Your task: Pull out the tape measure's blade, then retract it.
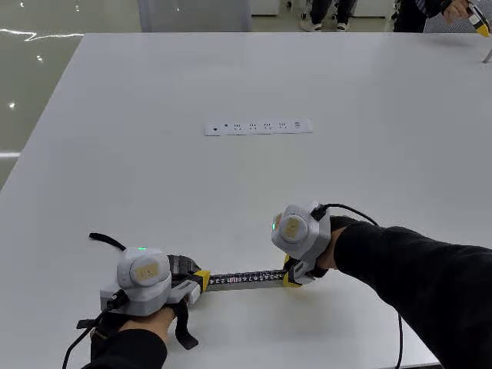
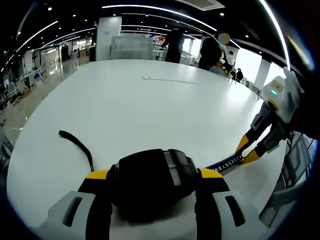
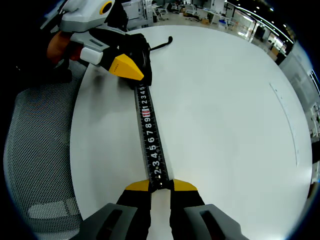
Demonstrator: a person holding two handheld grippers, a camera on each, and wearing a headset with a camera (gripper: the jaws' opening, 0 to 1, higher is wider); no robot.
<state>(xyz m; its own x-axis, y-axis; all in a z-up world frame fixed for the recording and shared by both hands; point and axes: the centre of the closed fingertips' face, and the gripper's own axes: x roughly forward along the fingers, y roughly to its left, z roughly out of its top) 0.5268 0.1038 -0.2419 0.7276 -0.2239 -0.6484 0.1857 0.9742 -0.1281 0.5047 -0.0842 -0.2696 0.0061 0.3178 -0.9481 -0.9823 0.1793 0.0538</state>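
Tape measure (image 2: 150,187) is clenched in the left gripper (image 2: 152,173); the right gripper (image 3: 161,186), to its right, grasps the blade (image 3: 149,130) tip (a short length is out over the worktop (image 1: 269,77)).

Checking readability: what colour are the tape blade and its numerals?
Black blade with white numerals; clearest in the right gripper view.

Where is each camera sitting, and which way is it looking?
Head view: on the person's head, looking forward and down at the white table; the person's sleeves, left gripper and right gripper show.
Left gripper view: on the left gripper, looking along its own jaws, shut on the black tape measure case, toward the right gripper.
Right gripper view: on the right gripper, looking along its own jaws, which pinch the end of the blade, toward the left gripper.
Shared: all three show the blade stretched between the grippers.
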